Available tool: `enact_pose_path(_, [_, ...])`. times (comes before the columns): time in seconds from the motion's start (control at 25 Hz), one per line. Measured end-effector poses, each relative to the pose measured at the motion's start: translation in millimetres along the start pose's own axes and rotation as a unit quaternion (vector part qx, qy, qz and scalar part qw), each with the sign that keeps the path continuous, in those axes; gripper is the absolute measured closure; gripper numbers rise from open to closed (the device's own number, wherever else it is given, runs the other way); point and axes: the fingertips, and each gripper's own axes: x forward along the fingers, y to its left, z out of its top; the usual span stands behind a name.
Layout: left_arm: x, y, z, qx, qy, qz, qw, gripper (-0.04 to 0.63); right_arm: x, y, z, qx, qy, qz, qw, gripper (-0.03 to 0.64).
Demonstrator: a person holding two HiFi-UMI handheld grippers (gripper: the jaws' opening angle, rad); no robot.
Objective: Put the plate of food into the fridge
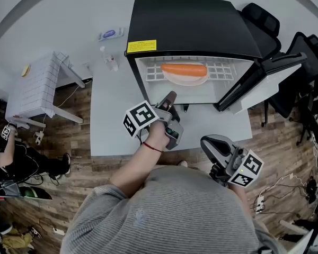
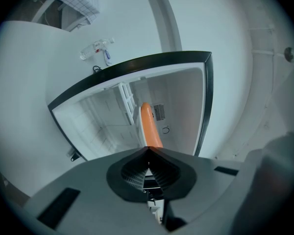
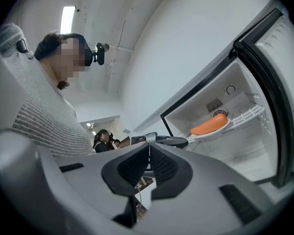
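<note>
Grey striped sweater fills the bottom of the head view. Right gripper sits closest to the body, low on the right, off the near edge of the table. In its own view both jaws meet tip to tip with nothing between them.

Left gripper is further out, over the white table, nose aimed at the fridge opening and just short of it. Its jaws are also closed on themselves and empty. Red band on that wrist.

Black mini fridge stands on the far right part of the table, with its door swung open to the right. Yellow label on the fridge top near the front edge.

Plate is inside the fridge, resting on the white wire shelf. Long orange food lies across it. The plate is apart from both grippers.

Clear spray bottle is by the table's far-left corner, left of the fridge. White slatted side table stands on the wood floor, well apart to the left. Black chairs are behind the open door on the right. Another person is low at the far left edge.
</note>
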Motion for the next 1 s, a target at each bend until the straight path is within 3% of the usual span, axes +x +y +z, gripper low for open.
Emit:
enact_pose_path(0.16, [-4.8, -3.2, -9.0, 0.090, 0.034, -0.001, 0.9954, 0.586, 1.6, 1.1, -0.9, -0.001, 0.000, -0.003, 1.000, 0.603])
enact_pose_path(0.28, [-11.1, -6.1, -15.7, 0.169, 0.052, -0.003, 0.9842, 0.586, 3.3, 1.3, -3.3, -0.001, 0.001, -0.006, 1.000, 0.603])
enact_pose_path(0.36, [-16.9, -9.3, -17.3, 0.239, 0.056, -0.005, 0.9695, 0.585, 4.5, 1.1, -6.2, -0.001, 0.004, -0.007, 1.000, 0.603])
enact_pose_path(0.52, [-29.6, -13.8, -22.3, 0.375, 0.064, -0.009, 0.9246, 0.586, 8.9, 1.5, -14.2, -0.004, 0.013, -0.007, 1.000, 0.603])
enact_pose_path(0.6, [-34.9, -11.9, -28.7, 0.405, 0.074, -0.014, 0.9110, 0.586, 11.2, 1.9, -19.5, -0.009, 0.019, -0.007, 1.000, 0.603])
enact_pose_path(0.76, [-46.4, -6.8, -41.3, 0.433, 0.093, -0.029, 0.8963, 0.585, 14.1, 1.9, -29.7, -0.012, 0.028, -0.011, 0.999, 0.603])
enact_pose_path(1.0, [-72.0, -7.8, -57.4, 0.501, 0.112, -0.057, 0.8565, 0.584, 15.5, 0.5, -40.2, -0.014, 0.037, -0.020, 0.999, 0.603])
